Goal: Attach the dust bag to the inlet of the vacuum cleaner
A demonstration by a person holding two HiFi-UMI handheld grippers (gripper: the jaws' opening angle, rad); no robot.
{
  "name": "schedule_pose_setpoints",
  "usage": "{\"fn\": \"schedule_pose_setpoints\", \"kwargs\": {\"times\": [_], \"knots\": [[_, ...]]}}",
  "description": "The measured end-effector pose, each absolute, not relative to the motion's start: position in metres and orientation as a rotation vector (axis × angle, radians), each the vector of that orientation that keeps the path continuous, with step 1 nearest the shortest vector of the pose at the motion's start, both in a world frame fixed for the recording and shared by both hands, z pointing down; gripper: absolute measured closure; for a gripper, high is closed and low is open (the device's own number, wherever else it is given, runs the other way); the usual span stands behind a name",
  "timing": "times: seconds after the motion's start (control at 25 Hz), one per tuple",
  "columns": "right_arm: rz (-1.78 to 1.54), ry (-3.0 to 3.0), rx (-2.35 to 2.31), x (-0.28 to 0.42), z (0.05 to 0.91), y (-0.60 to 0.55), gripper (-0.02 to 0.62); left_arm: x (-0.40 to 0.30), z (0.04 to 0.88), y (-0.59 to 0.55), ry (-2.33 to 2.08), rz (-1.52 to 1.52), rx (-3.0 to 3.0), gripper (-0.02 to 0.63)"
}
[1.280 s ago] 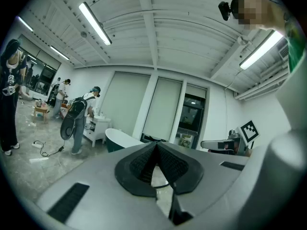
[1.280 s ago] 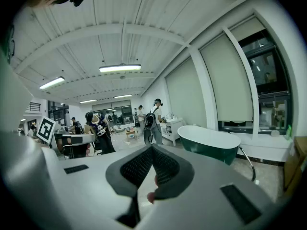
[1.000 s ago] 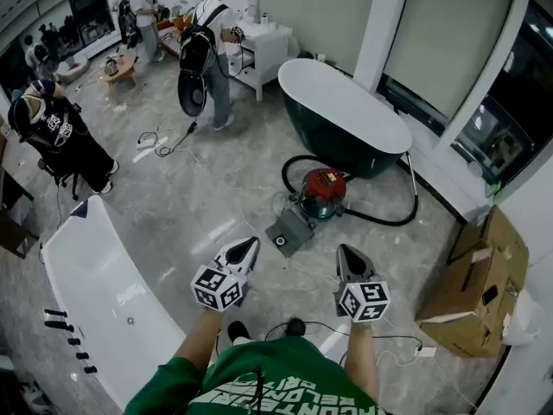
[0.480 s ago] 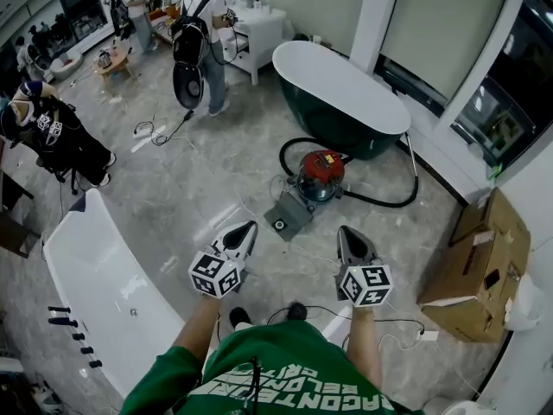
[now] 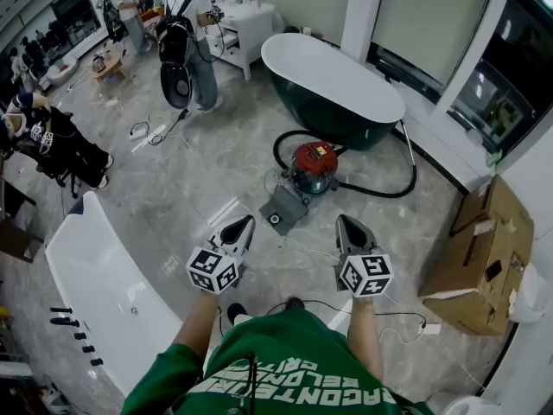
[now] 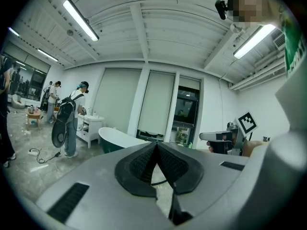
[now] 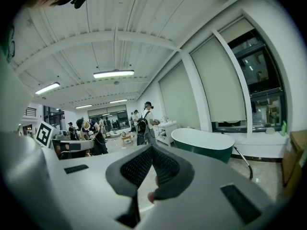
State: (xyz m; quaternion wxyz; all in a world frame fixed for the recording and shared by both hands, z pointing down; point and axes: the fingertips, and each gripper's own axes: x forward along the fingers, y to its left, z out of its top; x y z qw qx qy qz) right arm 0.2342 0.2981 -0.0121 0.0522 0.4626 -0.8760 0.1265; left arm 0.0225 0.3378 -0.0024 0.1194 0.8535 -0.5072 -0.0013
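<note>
My left gripper (image 5: 244, 224) has its jaws together on nothing, held above the floor (image 5: 186, 193). Further off, well apart from it, the grey dust bag (image 5: 283, 209) lies flat, just beside the red vacuum cleaner (image 5: 313, 168) on its near side. My right gripper (image 5: 344, 223) is likewise closed and empty. I judge nothing is attached yet: picking up the bag and fitting it both remain.

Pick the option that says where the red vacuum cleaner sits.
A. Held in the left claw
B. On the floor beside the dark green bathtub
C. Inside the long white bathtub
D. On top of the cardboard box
B: the head view shows the red vacuum cleaner standing on the floor right beside the dark green bathtub, ahead of both claws.
</note>
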Motion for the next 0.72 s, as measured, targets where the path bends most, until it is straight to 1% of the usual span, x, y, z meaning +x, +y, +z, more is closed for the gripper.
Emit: {"fn": "schedule_pose_setpoints", "kwargs": {"times": [0.4,0.72], "knots": [[0.454,-2.679,1.400,0.283,0.002,0.278,0.588,0.067,0.001,0.327,-1.494,0.022,2.456,0.602],[0.471,-2.707,1.321,0.289,0.011,0.269,0.588,0.086,0.015,0.326,-1.489,0.055,2.424,0.601]]}}
